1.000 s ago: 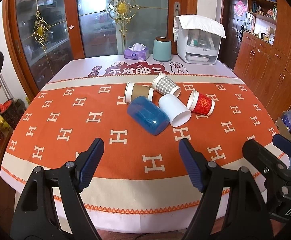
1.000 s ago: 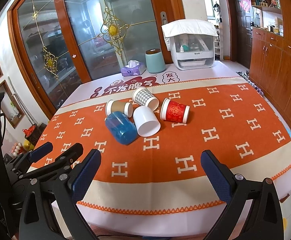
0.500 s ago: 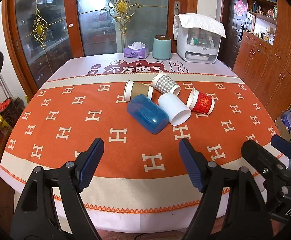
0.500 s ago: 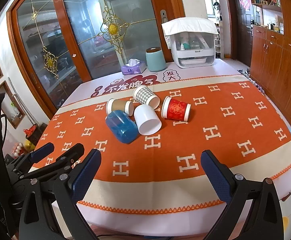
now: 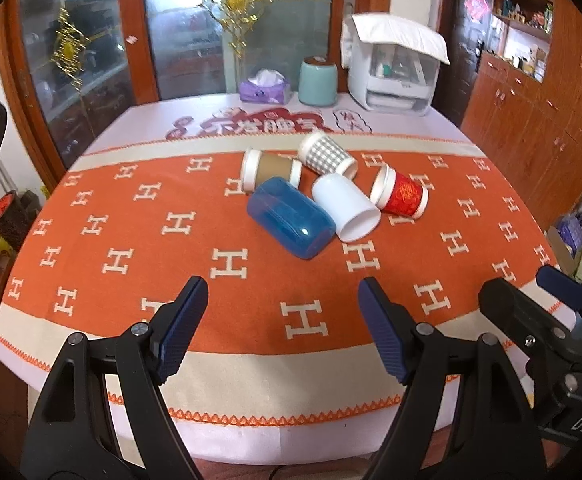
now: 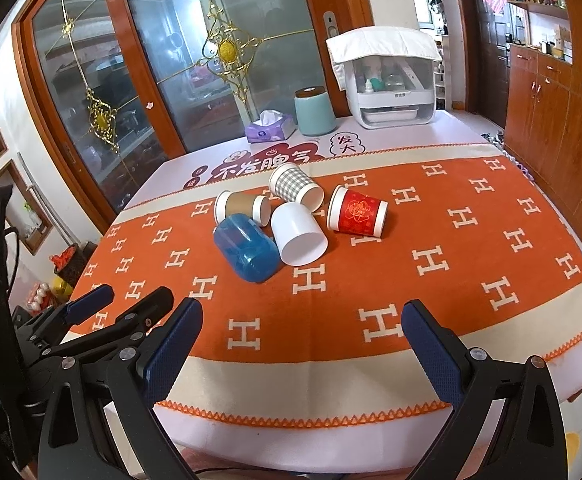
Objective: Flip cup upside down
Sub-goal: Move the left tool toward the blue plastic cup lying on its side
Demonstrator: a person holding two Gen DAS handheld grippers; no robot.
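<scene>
Five cups (image 5: 315,196) are seen lying toppled ahead of both tongs, left (image 5: 283,312) and right (image 6: 303,332), held spread wide, empty, ready for grasping.

In the left wrist view the right gripper (image 5: 559,300) shows only in part at the right edge, its far finger and body cut off by the frame. In the right wrist view the left gripper (image 6: 129,300) sits at the left, partly hidden behind the right gripper's own near finger. The brown cup (image 5: 269,168) is partly covered by the blue cup (image 5: 291,218) lying in front of it; whether the two touch cannot be told. The contents of the white appliance (image 6: 389,84) beyond the cups are too small to name. The items on the shelves (image 5: 527,4) far right are blurred beyond telling.
</scene>
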